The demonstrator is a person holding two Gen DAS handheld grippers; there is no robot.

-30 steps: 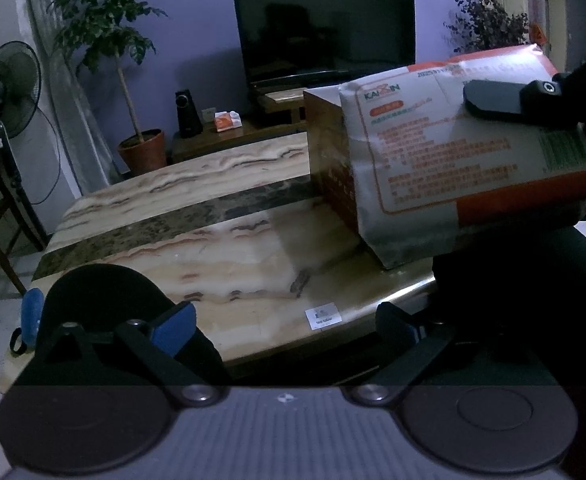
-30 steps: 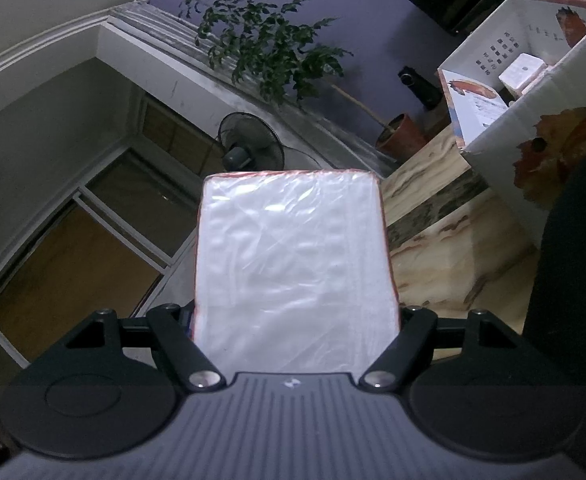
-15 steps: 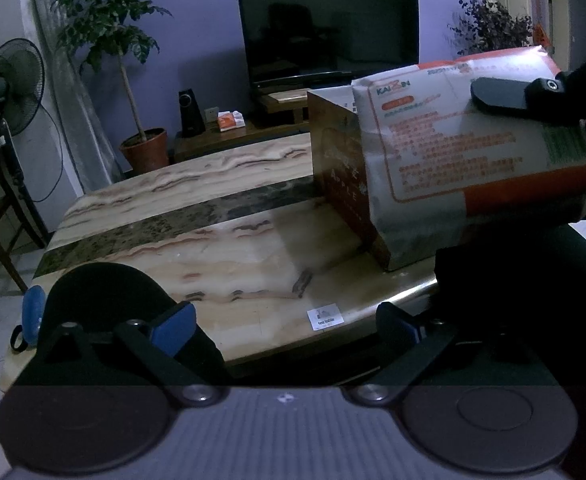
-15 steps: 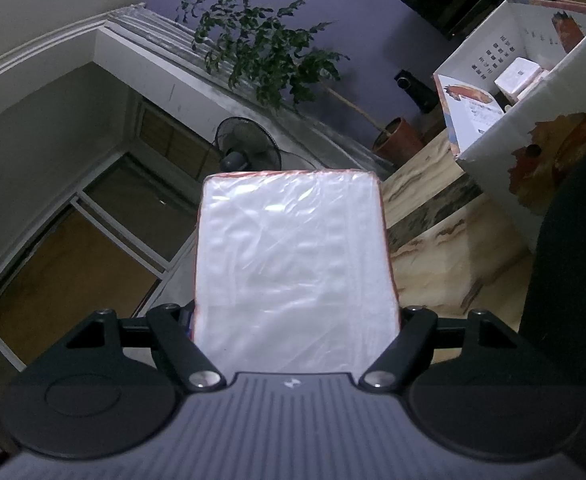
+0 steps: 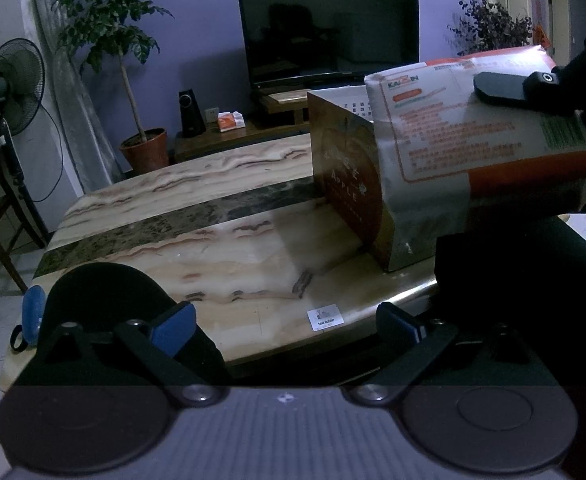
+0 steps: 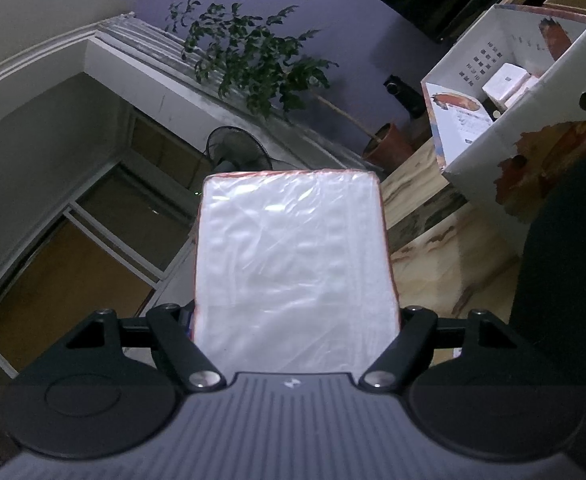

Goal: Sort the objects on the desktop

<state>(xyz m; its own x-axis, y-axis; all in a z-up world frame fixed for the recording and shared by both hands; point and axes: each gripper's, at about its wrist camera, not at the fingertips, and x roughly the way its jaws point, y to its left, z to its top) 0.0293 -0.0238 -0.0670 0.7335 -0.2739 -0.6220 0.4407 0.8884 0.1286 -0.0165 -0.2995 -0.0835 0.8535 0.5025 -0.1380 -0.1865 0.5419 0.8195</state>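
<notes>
The left claw (image 5: 285,322) points somewhat downward, its fingers spread wide with nothing between them. At two o'clock from it, the right claw (image 6: 295,320) is clamped on a pack (image 6: 293,256).

We are in a home living room. A dark flat television (image 5: 327,28) stands on a low wooden stand against a purple wall, with a speaker (image 5: 191,113) beside it. A potted tree (image 5: 109,40) and a standing fan (image 5: 11,84) sit near the marble tea table's (image 5: 197,240) far left corner.
</notes>
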